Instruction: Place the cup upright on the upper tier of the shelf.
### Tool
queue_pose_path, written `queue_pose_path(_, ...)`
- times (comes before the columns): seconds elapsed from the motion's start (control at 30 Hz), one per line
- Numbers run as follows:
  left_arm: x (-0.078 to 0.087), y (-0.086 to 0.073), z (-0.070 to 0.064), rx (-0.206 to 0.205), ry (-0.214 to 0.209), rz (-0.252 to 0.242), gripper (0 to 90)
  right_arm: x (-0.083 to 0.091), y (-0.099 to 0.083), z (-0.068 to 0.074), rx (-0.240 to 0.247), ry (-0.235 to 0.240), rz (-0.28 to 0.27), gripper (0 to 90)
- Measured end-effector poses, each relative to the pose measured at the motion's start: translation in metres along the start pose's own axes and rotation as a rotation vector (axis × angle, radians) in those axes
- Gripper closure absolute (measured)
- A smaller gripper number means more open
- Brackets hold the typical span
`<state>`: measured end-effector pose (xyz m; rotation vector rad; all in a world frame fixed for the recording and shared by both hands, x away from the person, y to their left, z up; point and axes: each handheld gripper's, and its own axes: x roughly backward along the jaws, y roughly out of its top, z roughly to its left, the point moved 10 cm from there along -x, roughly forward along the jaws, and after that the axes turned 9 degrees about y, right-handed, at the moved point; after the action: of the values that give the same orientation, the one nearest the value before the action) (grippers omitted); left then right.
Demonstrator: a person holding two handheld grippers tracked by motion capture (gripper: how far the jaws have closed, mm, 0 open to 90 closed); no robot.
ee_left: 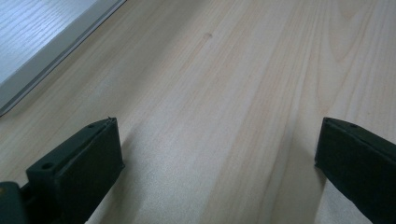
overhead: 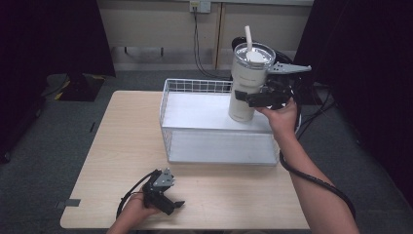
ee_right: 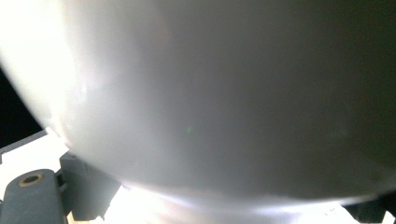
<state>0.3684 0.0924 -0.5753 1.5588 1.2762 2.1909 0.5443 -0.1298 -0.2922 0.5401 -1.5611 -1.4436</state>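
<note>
A tall white tumbler (overhead: 246,83) with a clear lid and a white straw hangs upright over the right half of the wire basket (overhead: 195,87). My right gripper (overhead: 253,97) is shut on the tumbler at mid-height, coming at it from the right. In the right gripper view the tumbler's pale wall (ee_right: 219,93) sits right against the camera between the jaws. My left gripper (overhead: 170,200) rests low on the table near the front edge, open, with only bare wood (ee_left: 219,107) between its fingers (ee_left: 79,163).
The white wire basket has a white floor panel (overhead: 214,114) and stands at the back middle of the light wooden table (overhead: 122,146). Its front edge (ee_left: 42,51) shows in the left gripper view. Cables trail off the table's right side.
</note>
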Motion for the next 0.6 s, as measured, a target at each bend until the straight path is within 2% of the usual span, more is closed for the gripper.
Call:
queue_pose_path(0.27, 0.0, 0.0, 0.0, 0.0, 0.0, 0.0, 0.0, -0.0026, -0.0005, 0.0005, 0.004, -0.002, -0.01, 9.9)
queue_pose_path(0.4, 0.0002, -0.0002, 0.0, 0.001, 0.002, 0.001, 0.0, -0.0025, -0.0019, 0.0032, 0.03, -0.003, -0.007, 9.6)
queue_pose_path(0.53, 0.0004, -0.0003, -0.0002, 0.003, 0.003, 0.0, 0.0, -0.0015, -0.0029, 0.0034, 0.029, -0.007, -0.015, 9.3)
queue_pose_path(0.6, 0.0005, -0.0004, -0.0002, 0.003, 0.003, 0.0, 0.0, -0.0018, -0.003, 0.003, 0.048, -0.023, -0.011, 9.2)
